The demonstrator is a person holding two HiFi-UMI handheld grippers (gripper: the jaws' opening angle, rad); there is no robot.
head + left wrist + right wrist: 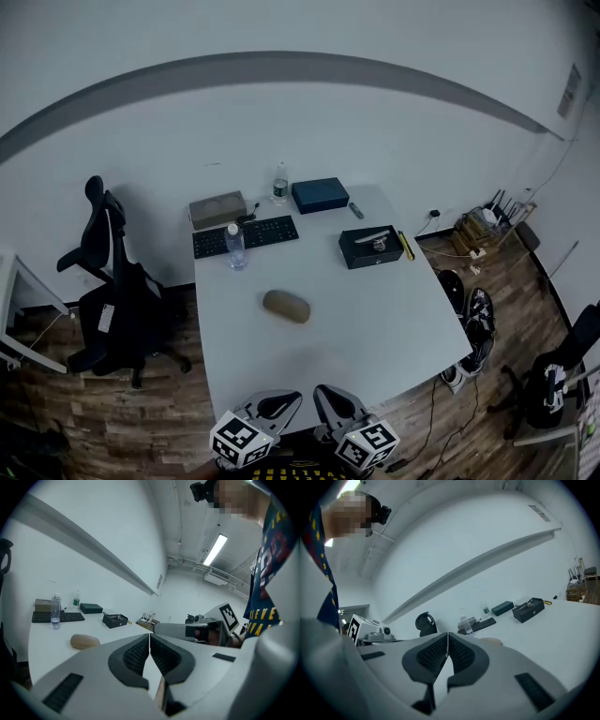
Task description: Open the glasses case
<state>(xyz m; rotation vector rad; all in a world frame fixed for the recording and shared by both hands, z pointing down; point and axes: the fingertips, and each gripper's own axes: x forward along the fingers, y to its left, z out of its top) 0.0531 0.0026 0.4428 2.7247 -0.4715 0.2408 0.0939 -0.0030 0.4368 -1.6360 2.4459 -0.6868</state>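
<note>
The glasses case (286,306) is a closed tan oval lying alone near the middle of the white table (394,328). Both grippers hover side by side at the table's near edge, well short of the case. My left gripper (281,401) is shut with nothing between its pads. My right gripper (330,396) is also shut and empty. In the left gripper view the case (84,641) lies ahead to the left of the closed left gripper (149,641). In the right gripper view only the top of the case (492,641) shows above the right gripper (448,641).
At the table's far side are a black keyboard (246,236), a water bottle (234,246), a second bottle (279,185), a tan box (217,209), a dark blue box (320,195) and an open black box (371,246). A black office chair (112,281) stands left; shoes (473,328) lie right.
</note>
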